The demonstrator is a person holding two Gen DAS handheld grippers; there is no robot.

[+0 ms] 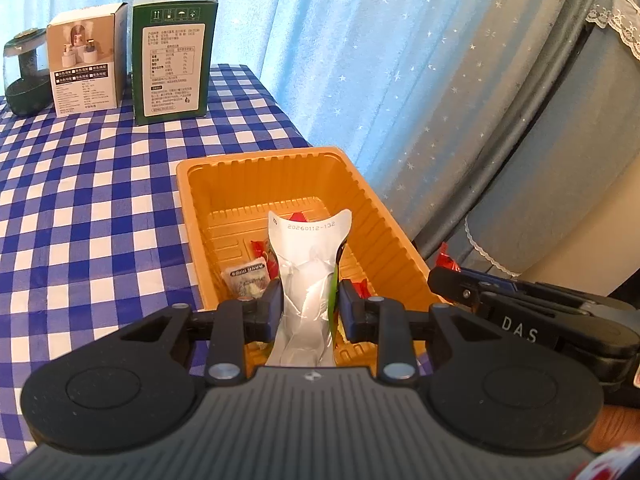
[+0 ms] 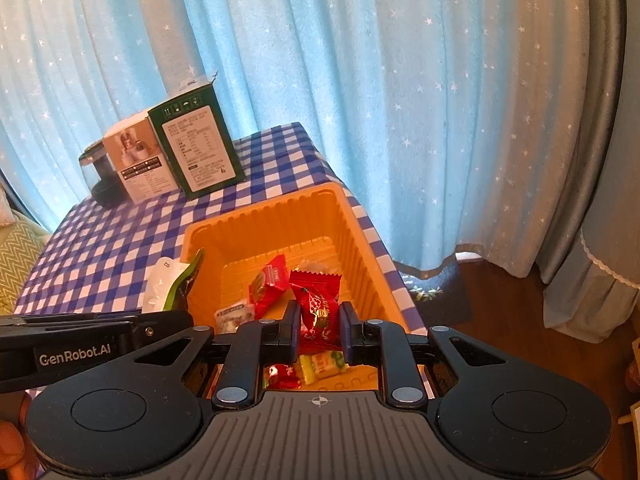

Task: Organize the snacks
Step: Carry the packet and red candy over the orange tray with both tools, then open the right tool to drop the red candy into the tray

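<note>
The left gripper is clamped mid-body on a light, crinkly silver pouch; the right gripper pinches a soft, probably slippery red candy wrapper above the orange tray.

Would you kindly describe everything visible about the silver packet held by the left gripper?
The silver packet is a crinkled foil-looking pouch with a green side and a printed code, 20260112-132, near its flared top edge. It stands roughly upright, pinched between the fingers of the left gripper, at the near left of the orange tray.
</note>
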